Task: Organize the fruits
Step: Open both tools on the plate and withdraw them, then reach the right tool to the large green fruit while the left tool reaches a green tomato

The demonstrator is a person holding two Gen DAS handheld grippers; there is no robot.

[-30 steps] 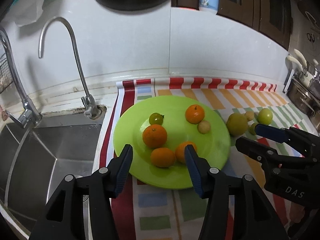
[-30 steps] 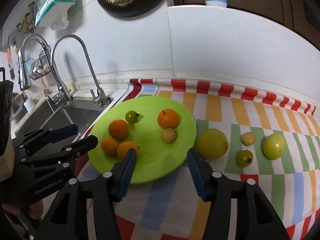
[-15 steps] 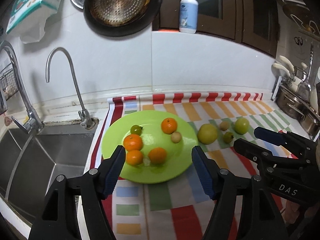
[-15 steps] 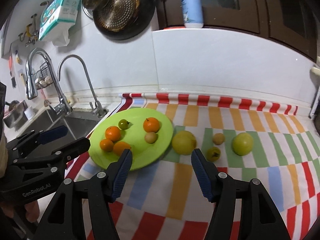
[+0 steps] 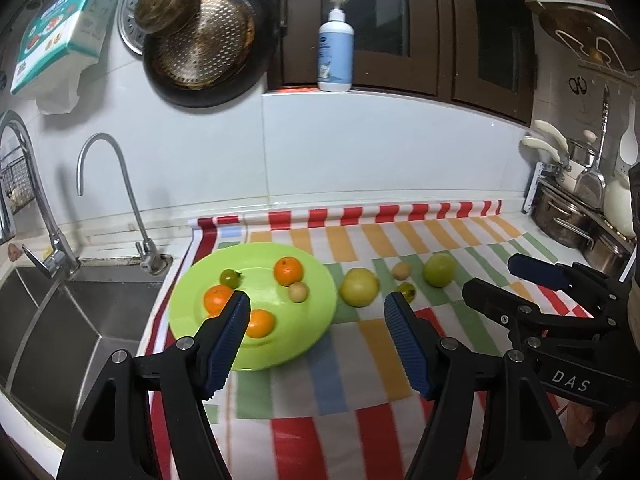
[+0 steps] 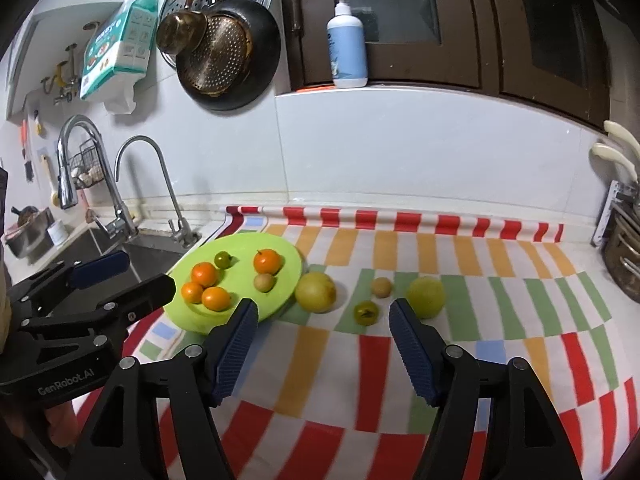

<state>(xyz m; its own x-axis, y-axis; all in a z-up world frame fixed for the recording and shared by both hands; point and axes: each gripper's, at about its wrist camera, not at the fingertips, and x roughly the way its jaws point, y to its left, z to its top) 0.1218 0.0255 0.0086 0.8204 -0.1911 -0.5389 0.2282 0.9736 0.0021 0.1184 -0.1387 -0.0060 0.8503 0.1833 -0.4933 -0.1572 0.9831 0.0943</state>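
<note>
A lime-green plate [image 5: 316,312] [image 6: 288,280] lies on the striped mat and holds several oranges [image 6: 267,261], a small green tomato [image 6: 223,259] and a small tan fruit [image 6: 264,282]. To its right on the mat lie a large yellow fruit [image 5: 359,286] [image 6: 315,291], a small tan fruit [image 6: 381,287], a green tomato [image 6: 366,313] and a green apple [image 5: 439,270] [image 6: 426,296]. My left gripper [image 5: 317,312] is open and empty, above the mat near the plate's front. My right gripper [image 6: 323,318] is open and empty, in front of the loose fruits.
A steel sink [image 5: 48,312] with two taps [image 5: 108,200] lies left of the mat. Pots and utensils [image 5: 576,216] stand at the right end of the counter. Pans [image 6: 224,52] hang on the wall, and a lotion bottle [image 6: 347,44] stands on the ledge.
Both grippers have drawn back and up from the plate, so the fruits look smaller and more of the wall shows. Both stay open. No fruit has moved.
</note>
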